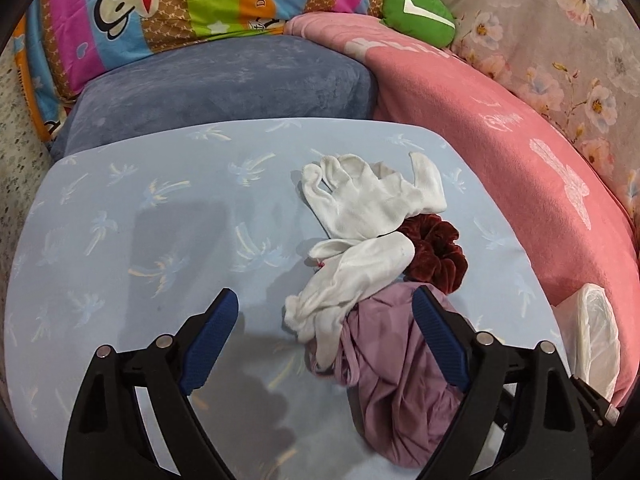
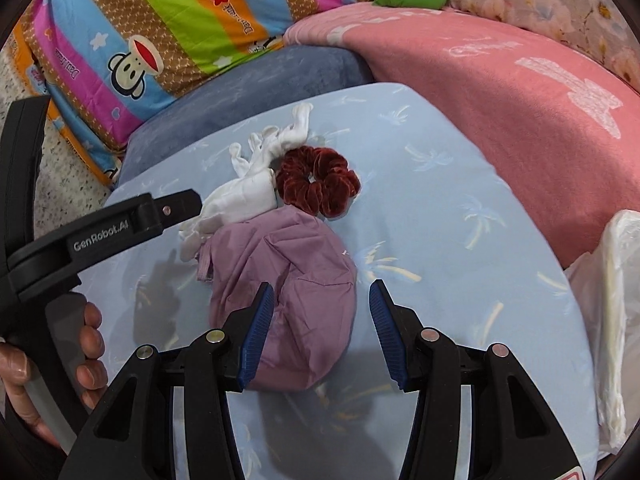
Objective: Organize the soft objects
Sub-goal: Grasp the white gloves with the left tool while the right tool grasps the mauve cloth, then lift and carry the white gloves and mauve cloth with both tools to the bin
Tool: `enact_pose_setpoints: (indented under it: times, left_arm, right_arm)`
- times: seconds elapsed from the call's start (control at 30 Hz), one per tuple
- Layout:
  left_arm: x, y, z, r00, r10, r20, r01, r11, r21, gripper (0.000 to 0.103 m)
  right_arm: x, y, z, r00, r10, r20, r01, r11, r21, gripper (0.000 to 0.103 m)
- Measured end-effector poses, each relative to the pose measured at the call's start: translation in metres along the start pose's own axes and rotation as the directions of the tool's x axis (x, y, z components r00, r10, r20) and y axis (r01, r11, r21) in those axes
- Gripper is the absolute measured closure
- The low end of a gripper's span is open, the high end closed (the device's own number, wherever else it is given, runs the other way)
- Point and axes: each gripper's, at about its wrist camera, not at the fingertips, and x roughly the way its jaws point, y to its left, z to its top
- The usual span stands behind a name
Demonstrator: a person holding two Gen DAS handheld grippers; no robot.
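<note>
Bedding fills the background: a pink blanket (image 1: 500,136) curves along the right, a bright striped quilt with cartoon monkeys (image 1: 160,8) lies at the back, and a floral sheet (image 1: 560,40) sits in the far right corner. Nearer is a grey-blue cushion (image 1: 224,84), and in front of it a pale blue pad printed with palm trees (image 1: 140,220), which serves as the work surface. A small green pillow (image 1: 418,14) rests at the back on the pink blanket, and a crumpled white plastic bag (image 2: 612,300) lies at the pad's right edge.

Three soft things lie bunched together on the pad. Largest is a mauve cloth bundle (image 2: 288,280), nearest the cameras. White gloves (image 1: 368,208) sprawl beyond it, overlapping its far left side. A dark red velvet scrunchie (image 2: 318,186) touches both the gloves and the bundle.

Left gripper (image 1: 326,312) hangs over the pad with its jaws spread wide, nothing clasped; its right finger (image 1: 436,332) overlaps the mauve bundle. Right gripper (image 2: 322,304) hangs above the bundle's near right side, jaws partly apart, gripping nothing. A hand (image 2: 52,360) holds the left gripper's handle.
</note>
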Motion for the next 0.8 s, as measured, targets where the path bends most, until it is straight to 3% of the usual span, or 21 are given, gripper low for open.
enact_pose_setpoints:
  times: [0.13, 0.33, 0.43, 0.47, 0.57, 0.8]
  left_arm:
    - [0.016, 0.002, 0.002, 1.000, -0.015, -0.027, 0.015, 1.000, -0.007, 0.021]
    - [0.024, 0.007, 0.000, 0.995, -0.071, -0.065, 0.070, 0.997, -0.030, 0.062]
    - [0.019, 0.010, -0.003, 0.995, -0.084, -0.062, 0.081, 0.996, -0.044, 0.078]
    - [0.015, 0.011, -0.004, 0.995, -0.085, -0.059, 0.082, 0.995, -0.048, 0.081]
    - [0.007, 0.011, -0.006, 0.996, -0.082, -0.046, 0.079, 0.995, -0.052, 0.088]
    - [-0.024, 0.001, -0.007, 0.996, -0.088, -0.007, 0.087, 0.995, -0.040, 0.090]
  right_arm:
    - [0.016, 0.000, -0.002, 1.000, -0.005, -0.023, 0.006, 1.000, 0.007, 0.052]
    - [0.031, 0.000, -0.009, 0.999, -0.014, -0.051, 0.014, 1.000, -0.002, 0.053]
    - [0.034, 0.000, -0.009, 0.998, -0.005, -0.064, 0.004, 1.000, -0.013, 0.069]
    - [0.035, -0.001, -0.010, 0.997, 0.004, -0.074, -0.005, 1.000, -0.012, 0.078]
    - [0.031, -0.001, -0.011, 0.997, 0.014, -0.077, -0.016, 1.000, -0.014, 0.092]
    - [0.001, 0.001, -0.019, 0.999, 0.036, -0.005, -0.036, 0.999, -0.014, 0.096]
